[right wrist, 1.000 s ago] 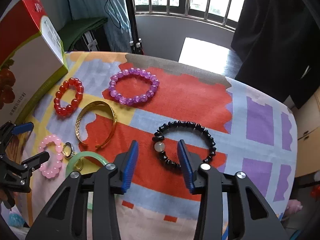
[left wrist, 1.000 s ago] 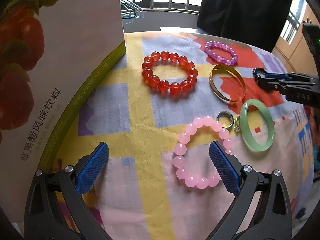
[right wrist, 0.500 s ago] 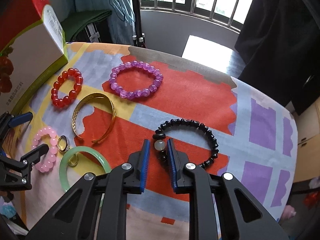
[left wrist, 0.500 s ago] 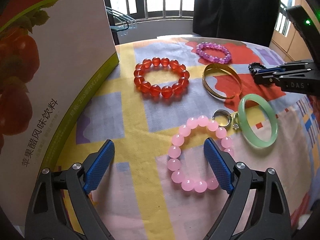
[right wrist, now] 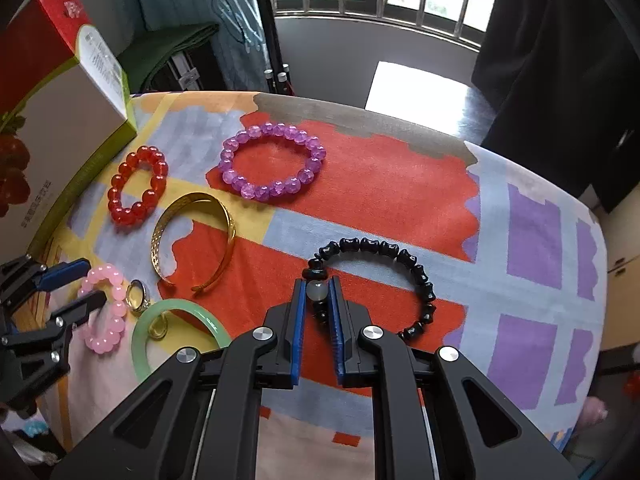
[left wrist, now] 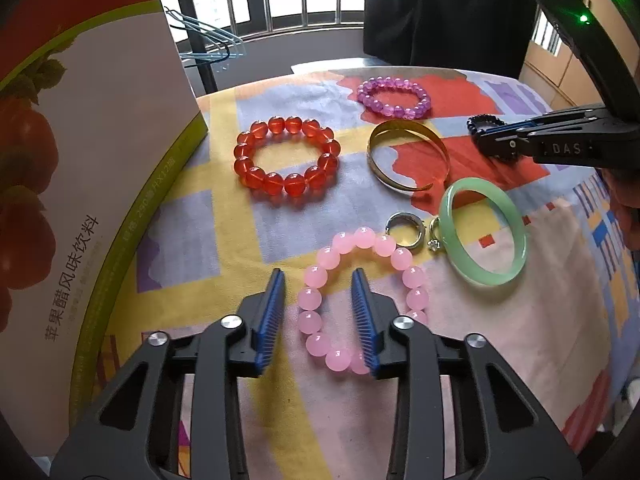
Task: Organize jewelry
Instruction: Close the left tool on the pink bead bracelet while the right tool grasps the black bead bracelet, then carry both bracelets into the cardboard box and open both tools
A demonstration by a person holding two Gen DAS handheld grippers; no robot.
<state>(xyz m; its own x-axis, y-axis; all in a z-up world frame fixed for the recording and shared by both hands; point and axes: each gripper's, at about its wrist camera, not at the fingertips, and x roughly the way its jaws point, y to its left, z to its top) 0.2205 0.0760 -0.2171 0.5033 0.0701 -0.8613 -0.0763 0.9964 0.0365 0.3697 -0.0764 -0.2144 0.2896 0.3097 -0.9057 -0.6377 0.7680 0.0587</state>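
My left gripper point(left wrist: 318, 280) is half closed around the left side of the pink bead bracelet point(left wrist: 408, 272), one finger inside the loop and one outside; the pads stand a little apart from the beads. My right gripper point(right wrist: 318, 286) is shut on the black bead bracelet point(right wrist: 416, 268) at its pale bead. On the cloth lie a red bead bracelet point(left wrist: 286, 154), a purple bead bracelet point(right wrist: 272, 162), a gold cuff point(right wrist: 192, 236), a green bangle point(left wrist: 482, 232) and two rings point(left wrist: 406, 230).
A tall drink carton point(left wrist: 80, 168) stands at the left edge of the patchwork tablecloth point(right wrist: 532, 224). Behind the table are a barred window, hangers and dark cloth. The table edge curves away on the right.
My left gripper's fingers have closed in from wide open to straddle the pink bracelet's left side. My right gripper has closed onto the black bracelet's pale bead.
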